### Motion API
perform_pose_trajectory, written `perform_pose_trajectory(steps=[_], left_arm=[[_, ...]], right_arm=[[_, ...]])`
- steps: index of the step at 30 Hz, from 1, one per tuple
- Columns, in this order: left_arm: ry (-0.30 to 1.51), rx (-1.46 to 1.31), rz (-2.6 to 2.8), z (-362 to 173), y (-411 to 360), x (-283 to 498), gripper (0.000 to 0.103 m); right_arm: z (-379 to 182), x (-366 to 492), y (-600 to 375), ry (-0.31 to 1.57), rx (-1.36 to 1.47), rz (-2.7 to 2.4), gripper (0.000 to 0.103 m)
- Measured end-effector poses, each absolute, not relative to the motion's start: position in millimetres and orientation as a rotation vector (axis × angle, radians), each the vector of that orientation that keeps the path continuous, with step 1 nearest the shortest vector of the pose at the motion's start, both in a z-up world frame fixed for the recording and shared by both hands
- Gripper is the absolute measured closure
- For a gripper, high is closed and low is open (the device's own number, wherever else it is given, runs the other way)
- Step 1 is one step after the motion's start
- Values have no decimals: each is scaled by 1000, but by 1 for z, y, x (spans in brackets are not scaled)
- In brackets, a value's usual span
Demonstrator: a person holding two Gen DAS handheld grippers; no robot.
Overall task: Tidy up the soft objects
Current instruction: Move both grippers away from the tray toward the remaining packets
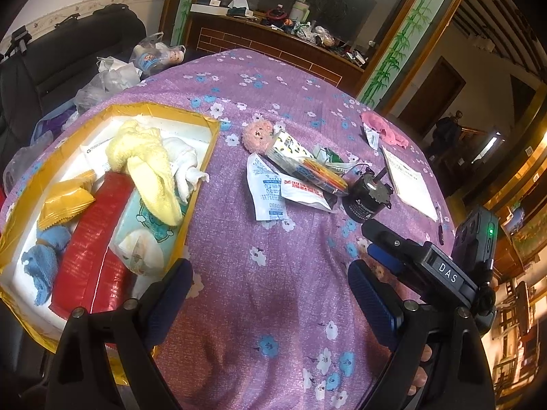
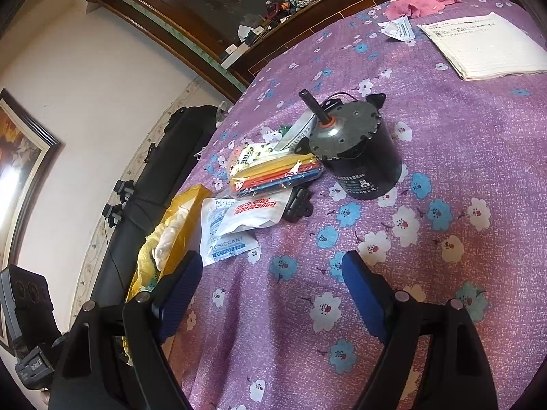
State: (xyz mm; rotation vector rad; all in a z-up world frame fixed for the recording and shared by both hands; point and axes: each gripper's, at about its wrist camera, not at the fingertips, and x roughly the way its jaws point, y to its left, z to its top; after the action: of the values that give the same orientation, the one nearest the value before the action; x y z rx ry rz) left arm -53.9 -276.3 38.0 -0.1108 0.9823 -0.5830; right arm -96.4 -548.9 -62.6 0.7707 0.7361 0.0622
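Note:
A yellow-rimmed box (image 1: 205,157) at the left holds a yellow cloth (image 1: 147,157), a white cloth (image 1: 184,164), a blue cloth (image 1: 41,263), a red packet (image 1: 92,246), a yellow packet (image 1: 65,201) and a tissue pack (image 1: 147,235). A pink plush ball (image 1: 257,135) and a pink cloth (image 1: 383,126) lie on the purple flowered tablecloth (image 1: 266,256). My left gripper (image 1: 266,290) is open and empty beside the box. My right gripper (image 2: 270,290) is open and empty over the cloth; it also shows in the left wrist view (image 1: 386,239).
A black motor (image 2: 359,157) stands mid-table beside a packet of coloured sticks (image 2: 277,171), desiccant sachets (image 2: 229,235) and a small black clip (image 2: 297,205). A paper pad (image 2: 485,44) lies at the far right. A black sofa (image 1: 68,54) and cluttered shelf (image 1: 290,24) stand behind.

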Motion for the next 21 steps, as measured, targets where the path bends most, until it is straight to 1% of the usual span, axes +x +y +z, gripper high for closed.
perform_pose_trajectory(steps=[21], left_arm=[[1013,-111,-584,29,-283,-49,9]], right_arm=[[-51,-106,-549,676,727,-6,20]])
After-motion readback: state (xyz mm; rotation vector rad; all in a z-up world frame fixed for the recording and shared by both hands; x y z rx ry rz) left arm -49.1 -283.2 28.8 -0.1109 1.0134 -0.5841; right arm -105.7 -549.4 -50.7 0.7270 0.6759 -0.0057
